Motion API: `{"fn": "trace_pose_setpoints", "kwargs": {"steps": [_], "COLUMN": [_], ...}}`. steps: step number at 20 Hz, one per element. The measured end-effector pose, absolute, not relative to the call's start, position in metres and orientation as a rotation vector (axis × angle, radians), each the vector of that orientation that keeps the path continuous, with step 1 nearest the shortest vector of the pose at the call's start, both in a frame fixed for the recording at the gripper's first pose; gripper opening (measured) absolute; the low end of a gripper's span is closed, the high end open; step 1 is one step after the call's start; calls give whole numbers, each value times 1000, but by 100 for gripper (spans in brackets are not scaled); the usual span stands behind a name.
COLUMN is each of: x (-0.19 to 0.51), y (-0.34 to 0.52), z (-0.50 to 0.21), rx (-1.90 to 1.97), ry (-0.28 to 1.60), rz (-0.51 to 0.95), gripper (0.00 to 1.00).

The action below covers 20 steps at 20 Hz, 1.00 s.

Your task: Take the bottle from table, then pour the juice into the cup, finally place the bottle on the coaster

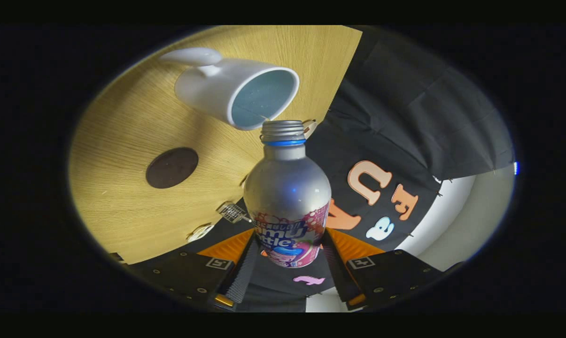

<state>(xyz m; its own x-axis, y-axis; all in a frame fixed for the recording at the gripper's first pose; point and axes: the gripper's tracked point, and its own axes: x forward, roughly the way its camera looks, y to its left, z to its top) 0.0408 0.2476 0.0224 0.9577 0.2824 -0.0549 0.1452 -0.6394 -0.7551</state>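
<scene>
My gripper [288, 256] is shut on a silver bottle [287, 188] with a pink and blue label; both fingers press on its lower body. The bottle is uncapped, with a blue ring under its threaded neck. It is tipped over, and its open mouth sits right at the rim of a white cup [236, 91] with a pale blue inside and a handle on the side away from the bottle. A round dark brown coaster [172, 167] lies on the wooden table [123, 141], apart from the cup, beside the bottle's body. No stream of juice can be made out.
The table's edge runs just beyond the cup, with the black cloth wall behind it. Small clips [232, 212] sit along the table edge near my fingers. A pale floor [456, 211] shows past the cloth.
</scene>
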Motion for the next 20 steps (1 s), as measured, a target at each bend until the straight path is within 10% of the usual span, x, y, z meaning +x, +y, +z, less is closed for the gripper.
{"fn": "trace_pose_setpoints", "kwargs": {"steps": [20], "x": [56], "y": [189], "z": [-17], "rx": [-1558], "ry": [56], "rz": [348], "gripper": [75]}}
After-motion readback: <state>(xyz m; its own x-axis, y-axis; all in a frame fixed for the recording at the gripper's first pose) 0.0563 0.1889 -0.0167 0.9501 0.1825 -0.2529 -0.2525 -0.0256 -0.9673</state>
